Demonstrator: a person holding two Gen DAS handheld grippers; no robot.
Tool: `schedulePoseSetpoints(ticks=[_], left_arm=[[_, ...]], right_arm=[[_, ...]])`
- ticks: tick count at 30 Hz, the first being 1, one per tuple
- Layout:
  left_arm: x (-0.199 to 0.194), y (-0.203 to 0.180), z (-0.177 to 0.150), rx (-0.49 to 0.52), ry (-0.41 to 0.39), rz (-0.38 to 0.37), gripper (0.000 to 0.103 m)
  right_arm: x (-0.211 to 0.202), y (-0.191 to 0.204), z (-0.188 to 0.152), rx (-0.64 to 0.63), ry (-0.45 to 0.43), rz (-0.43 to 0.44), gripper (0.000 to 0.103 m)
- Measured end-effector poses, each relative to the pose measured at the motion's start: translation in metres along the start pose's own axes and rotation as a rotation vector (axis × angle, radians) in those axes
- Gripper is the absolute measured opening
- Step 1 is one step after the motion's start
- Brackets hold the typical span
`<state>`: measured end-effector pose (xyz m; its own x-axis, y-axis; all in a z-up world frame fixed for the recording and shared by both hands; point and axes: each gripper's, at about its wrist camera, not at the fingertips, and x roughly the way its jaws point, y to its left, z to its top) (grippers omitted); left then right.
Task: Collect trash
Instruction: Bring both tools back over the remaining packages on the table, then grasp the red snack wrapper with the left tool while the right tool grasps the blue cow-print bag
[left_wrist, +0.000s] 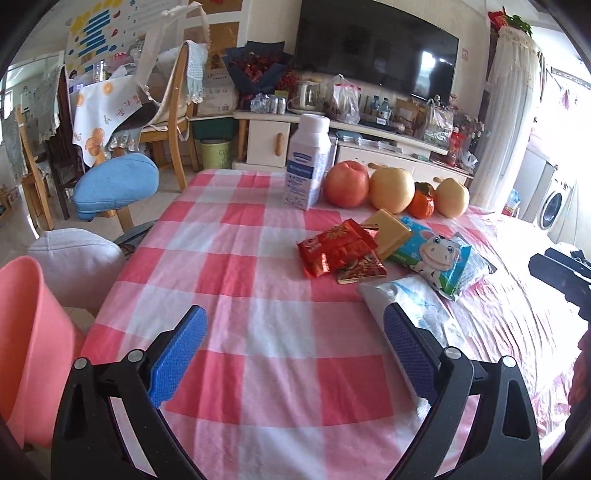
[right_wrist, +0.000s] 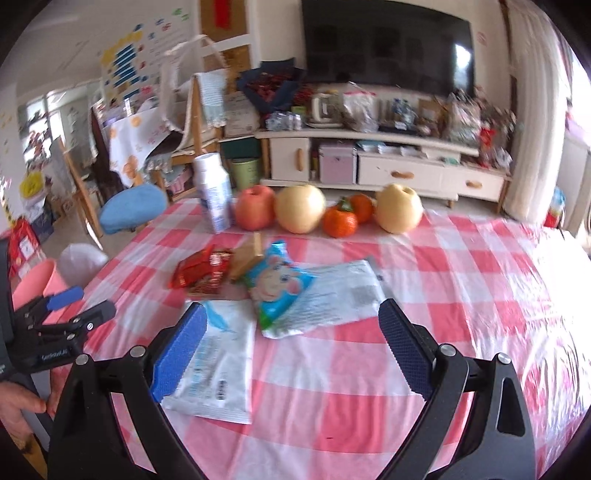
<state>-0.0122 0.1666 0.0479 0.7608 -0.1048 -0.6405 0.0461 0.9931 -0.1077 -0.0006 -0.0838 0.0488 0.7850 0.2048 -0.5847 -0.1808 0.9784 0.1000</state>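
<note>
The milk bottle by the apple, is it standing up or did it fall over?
Standing up. The white bottle rests on its base on the checked tablecloth, cap on top, just left of the red apple.

Black gripper (left_wrist: 293, 354) frames, blue textured jaws, silver screws.

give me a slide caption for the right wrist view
Open right gripper above wrappers on a checked tablecloth, fruit lined up behind.

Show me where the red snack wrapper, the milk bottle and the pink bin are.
red snack wrapper (left_wrist: 334, 251), left wrist view, middle of its crinkled front.
milk bottle (left_wrist: 306, 166), left wrist view, on its label.
pink bin (left_wrist: 29, 332), left wrist view, outer wall.
</note>
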Motion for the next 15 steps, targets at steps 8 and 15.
schedulePoseSetpoints(ticks=[8, 15], left_arm=[[0.026, -0.022, 0.024, -0.01, 0.035, -0.066, 0.095], [0.069, -0.05, 0.05, 0.077, 0.098, -0.056, 0.095]], right_arm=[[0.017, -0.051, 0.005, 0.099, 0.045, 0.004, 0.095], [0.048, -0.068, 0.008, 0.165, 0.1, 0.06, 0.095]])
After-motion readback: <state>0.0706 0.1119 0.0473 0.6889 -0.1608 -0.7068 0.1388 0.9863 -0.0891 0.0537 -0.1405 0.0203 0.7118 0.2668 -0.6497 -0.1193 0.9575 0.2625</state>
